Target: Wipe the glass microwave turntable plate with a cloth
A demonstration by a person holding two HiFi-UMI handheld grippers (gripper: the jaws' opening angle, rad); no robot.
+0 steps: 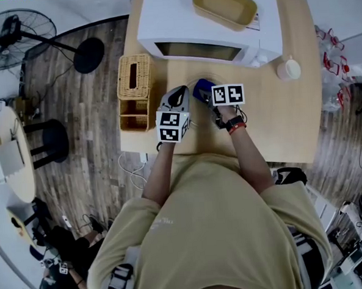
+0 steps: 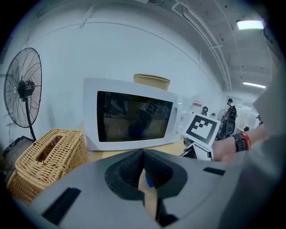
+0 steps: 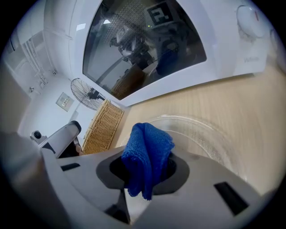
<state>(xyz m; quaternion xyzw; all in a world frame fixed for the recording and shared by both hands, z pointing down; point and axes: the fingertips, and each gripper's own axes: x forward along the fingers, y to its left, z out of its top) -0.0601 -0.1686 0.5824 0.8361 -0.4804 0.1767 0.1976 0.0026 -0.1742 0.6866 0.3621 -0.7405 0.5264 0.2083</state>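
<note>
The clear glass turntable plate lies flat on the wooden table in front of the microwave; in the head view its rim shows only faintly. My right gripper is shut on a folded blue cloth, which hangs over the plate's near left part. The head view shows the cloth ahead of the right gripper. My left gripper sits at the plate's left side with its pads meeting at the tips. No glass shows between them.
A wicker tissue box stands at the table's left edge, close to the left gripper. The white microwave fills the back, with a yellow tray on top. A small round white container sits at the right. A floor fan stands off the table.
</note>
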